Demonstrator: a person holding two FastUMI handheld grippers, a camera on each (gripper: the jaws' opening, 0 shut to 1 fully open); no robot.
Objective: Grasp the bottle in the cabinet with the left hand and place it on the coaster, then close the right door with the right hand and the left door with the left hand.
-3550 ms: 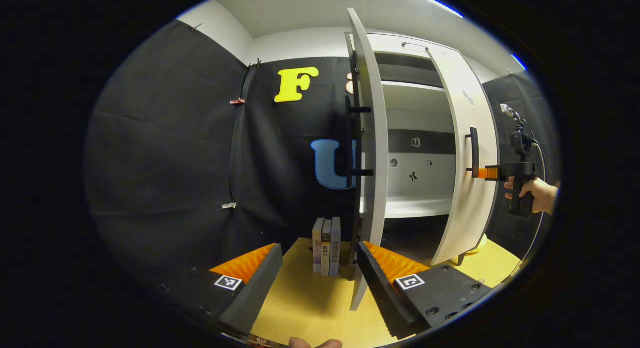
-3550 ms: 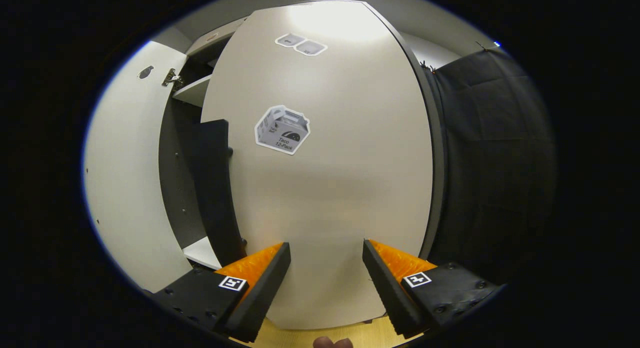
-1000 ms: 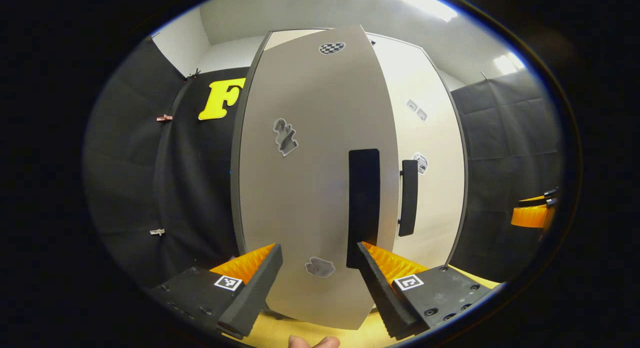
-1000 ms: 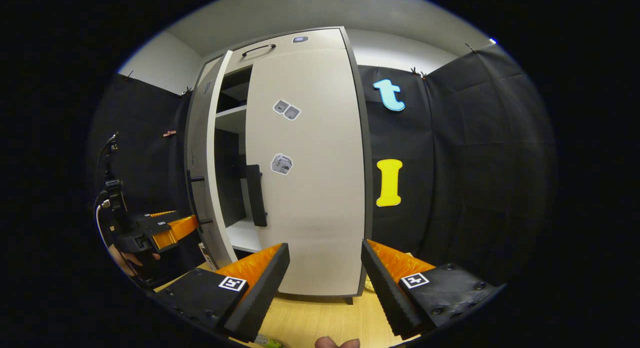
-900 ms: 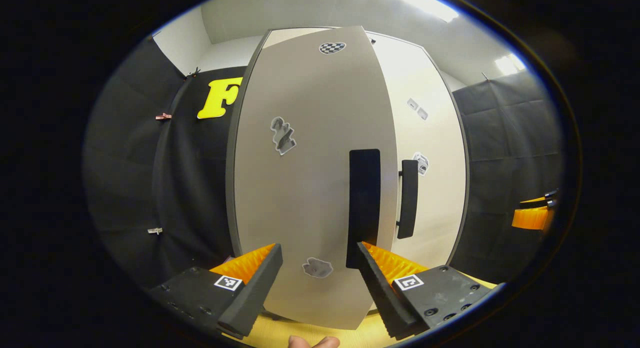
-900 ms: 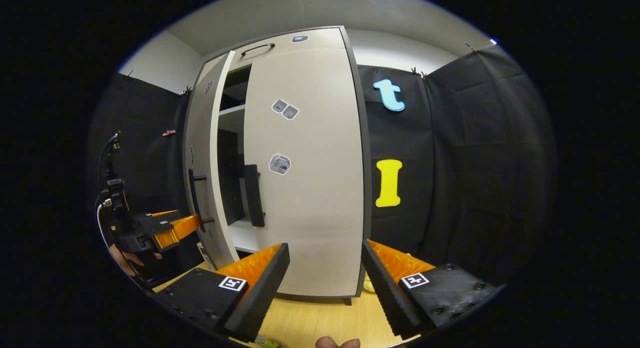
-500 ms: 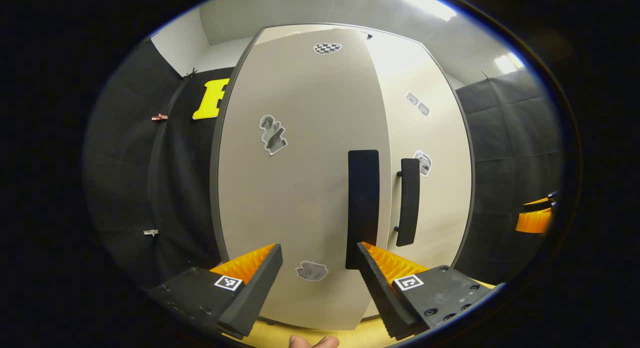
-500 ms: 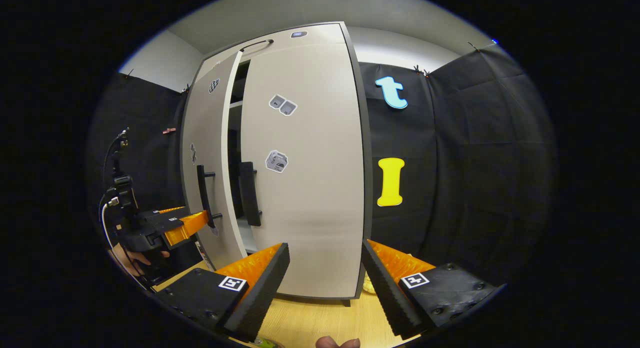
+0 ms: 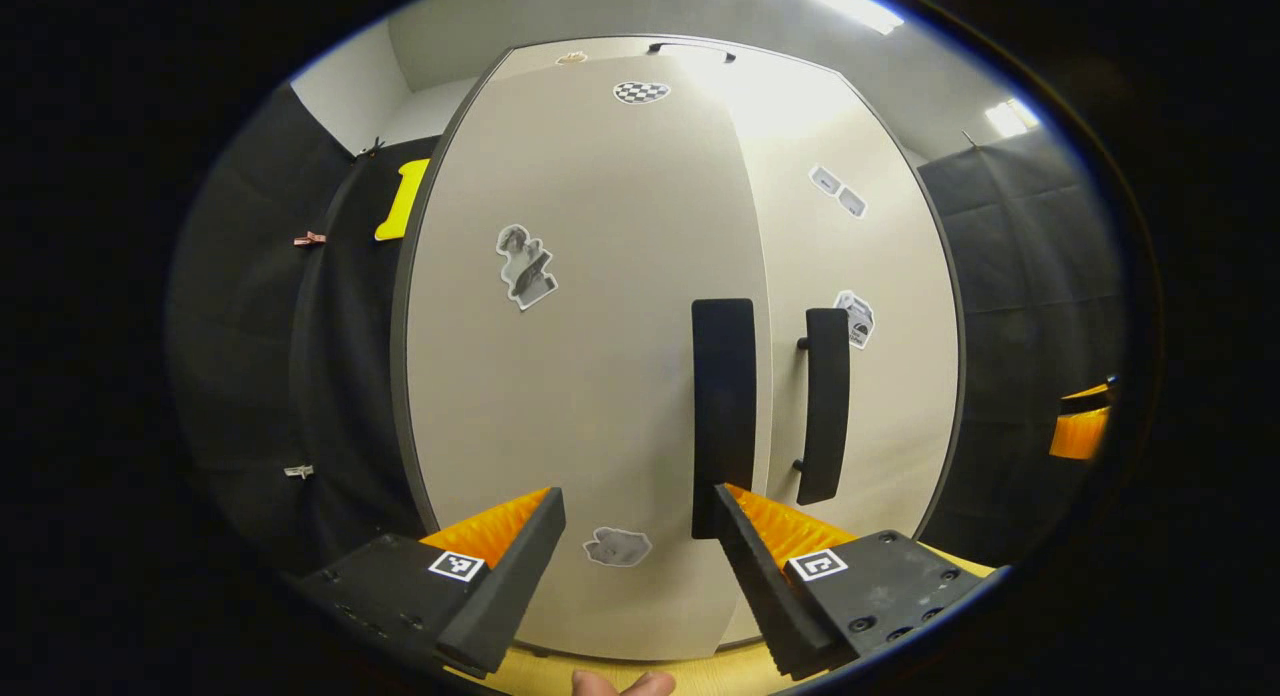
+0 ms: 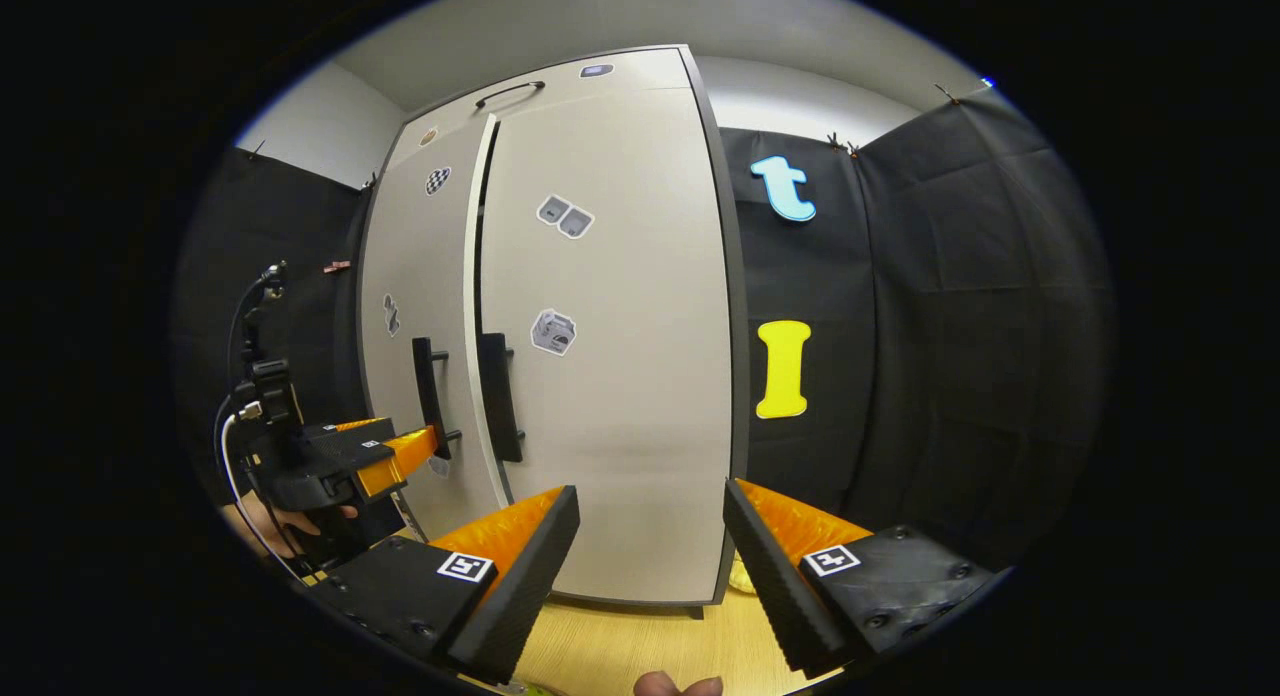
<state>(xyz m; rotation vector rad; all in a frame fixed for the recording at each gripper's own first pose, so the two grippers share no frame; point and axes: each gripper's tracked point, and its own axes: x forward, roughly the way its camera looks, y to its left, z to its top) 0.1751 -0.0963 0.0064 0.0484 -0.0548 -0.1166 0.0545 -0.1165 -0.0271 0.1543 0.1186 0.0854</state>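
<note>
Booth: black cloth walls on both sides of a pale cabinet (image 10: 600,376) that stands on a light wooden bench (image 10: 620,646).
Cabinet top: a narrow panel with a thin dark handle (image 10: 510,94) runs above both doors.
Left door: in the left gripper view the left door (image 9: 580,376) stands right ahead and close; in the right gripper view a thin dark gap (image 10: 470,306) runs between it and the right door, widest near the top, so it is almost flush but not fully home.
Right door: the right door (image 10: 620,376) lies flat against the cabinet front.
Handles: two dark upright bar handles sit side by side at the meeting edges, the left door's handle (image 9: 724,416) and the right door's handle (image 9: 826,404).
Stickers: small grey stickers dot both doors, one checkered (image 9: 641,92) near the top of the left door.
Left claw: the left claw (image 9: 640,536) has its fingers spread apart with nothing between them; its right finger (image 9: 760,536) sits at the foot of the left door's handle. From the right gripper view the same claw (image 10: 405,454) comes in from the left, a hand (image 10: 275,521) under it, tips at the lower end of that handle.
Right claw: the right claw (image 10: 650,546) is also spread apart and empty, held back from the right door, near the bench's front.
Bottle: cannot be made out; a small yellowish thing (image 10: 738,574) shows at the cabinet's right foot, too little of it to name.
</note>
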